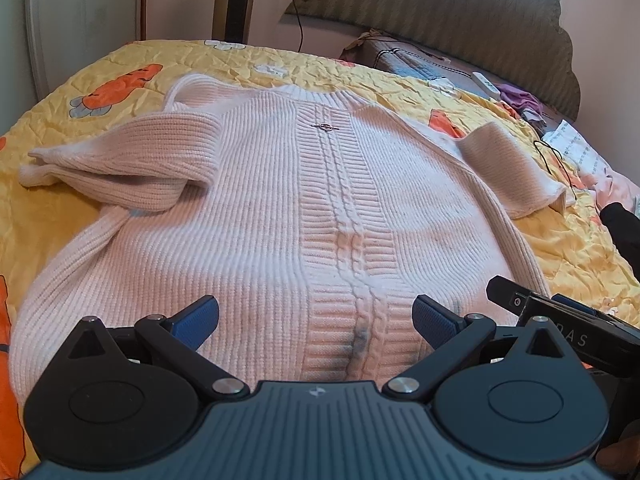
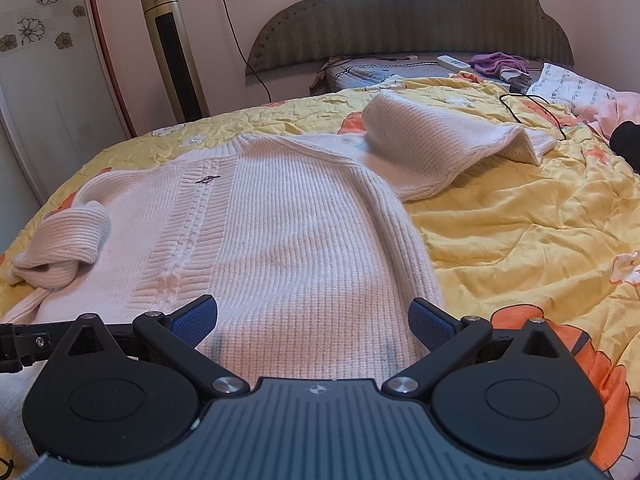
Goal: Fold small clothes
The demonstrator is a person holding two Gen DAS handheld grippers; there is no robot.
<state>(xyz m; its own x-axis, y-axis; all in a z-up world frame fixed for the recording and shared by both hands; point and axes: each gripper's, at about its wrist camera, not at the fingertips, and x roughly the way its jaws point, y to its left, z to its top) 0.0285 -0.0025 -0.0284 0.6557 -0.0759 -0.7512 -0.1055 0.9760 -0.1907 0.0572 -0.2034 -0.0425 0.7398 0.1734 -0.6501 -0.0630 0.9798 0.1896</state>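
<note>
Pink sweater [image 1: 256,216] flat on yellow quilt [image 1: 360,76]; sleeves at 10 and 2 o'clock. Left gripper [image 1: 316,320] and right gripper [image 2: 313,318] jaws spread over hem; nothing pinched.

A bed [image 2: 500,216] under a crumpled yellow carrot-print quilt [image 1: 328,70] carried a pale pink knit sweater [image 1: 248,216] spread flat. Near the headboard lay a white remote [image 2: 454,63], purple cloth [image 2: 498,62] and a black cable [image 2: 532,110].
</note>
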